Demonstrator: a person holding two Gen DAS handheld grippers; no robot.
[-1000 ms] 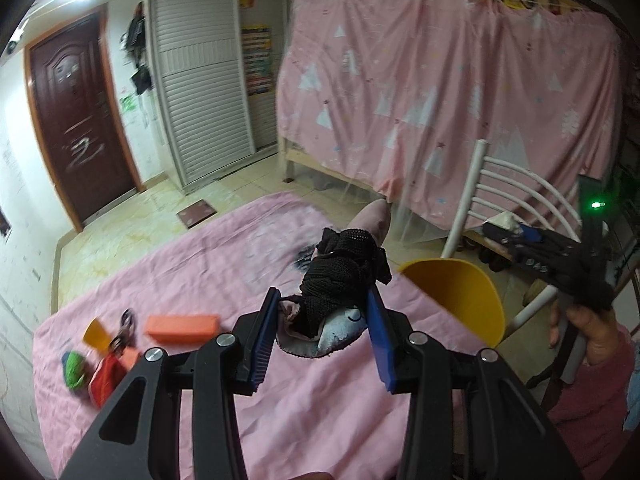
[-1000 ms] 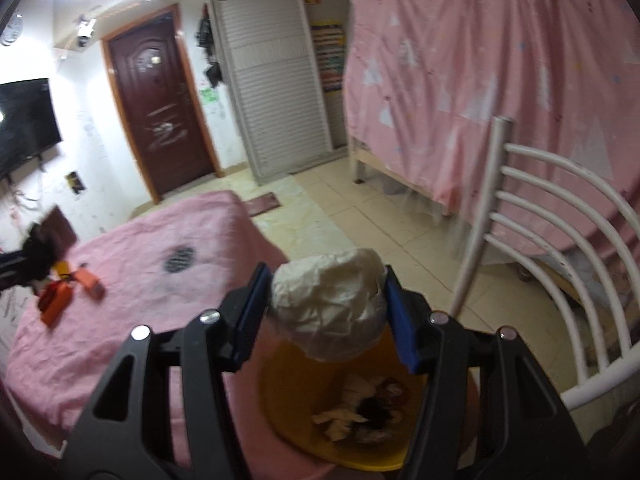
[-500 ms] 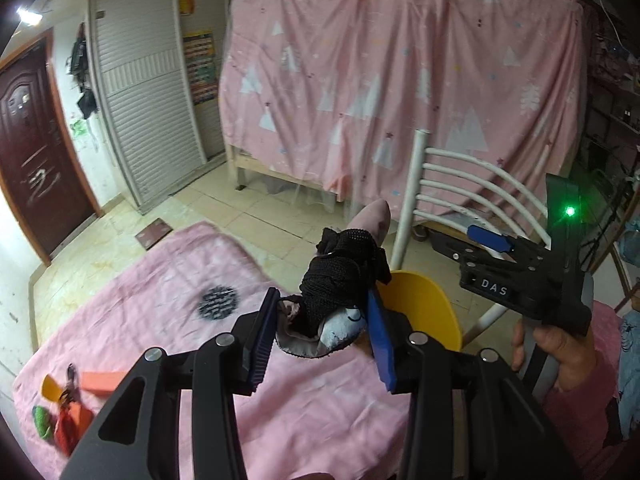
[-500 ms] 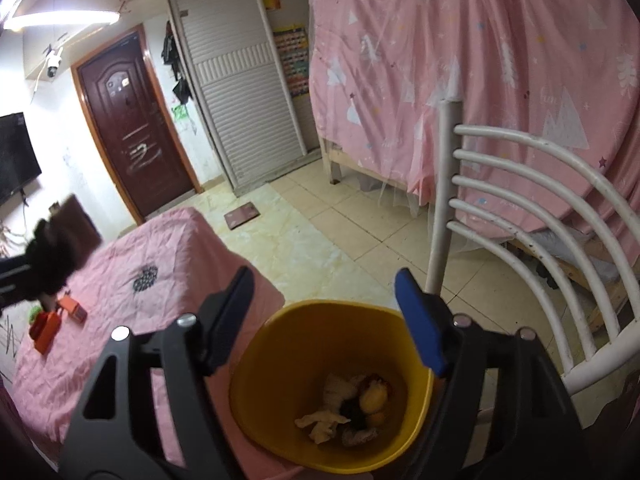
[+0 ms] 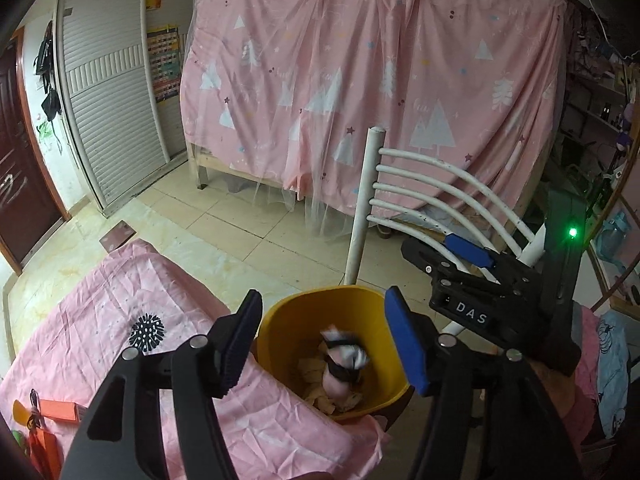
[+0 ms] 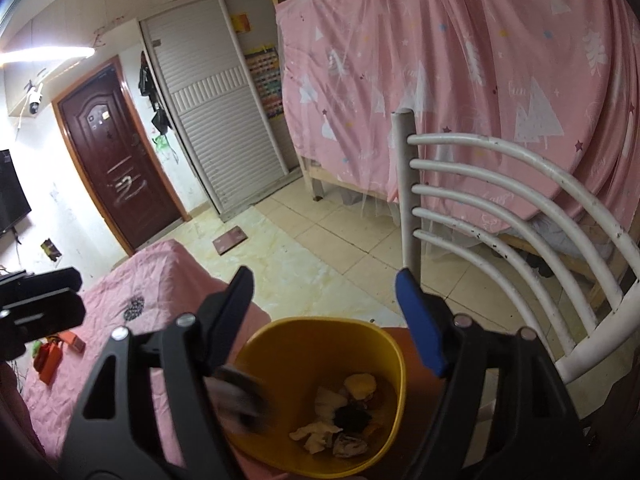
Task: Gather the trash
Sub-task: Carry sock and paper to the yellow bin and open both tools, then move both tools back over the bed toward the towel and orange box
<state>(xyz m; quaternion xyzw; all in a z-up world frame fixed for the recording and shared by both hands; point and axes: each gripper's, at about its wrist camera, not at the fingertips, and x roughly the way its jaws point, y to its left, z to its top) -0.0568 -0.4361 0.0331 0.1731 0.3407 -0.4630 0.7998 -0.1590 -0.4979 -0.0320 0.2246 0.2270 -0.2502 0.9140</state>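
A yellow bin (image 5: 280, 320) stands at the edge of the pink-clothed table, with crumpled trash (image 6: 344, 412) at its bottom. My left gripper (image 5: 324, 340) hangs over the bin and its jaws are opening, with no pad touching anything. Just below them a dark-and-pink bundle (image 5: 342, 364) is a falling blur inside the bin. The right wrist view shows that bundle (image 6: 240, 396) as a dark smear at the bin's rim (image 6: 320, 324). My right gripper (image 6: 326, 308) stands open and empty above the bin. It also shows in the left wrist view as the right gripper (image 5: 440, 256), on the right side.
A white metal chair (image 5: 420, 184) stands right behind the bin, before a pink bed curtain (image 5: 360, 80). The table cloth (image 5: 100, 320) carries orange items (image 5: 60, 410) at its far left and a black spiky print. Tiled floor lies beyond.
My left gripper swung right over the bin, then opened and let the dark-and-pink bundle drop. My right gripper released its crumpled paper ball into the bin and has stayed open.
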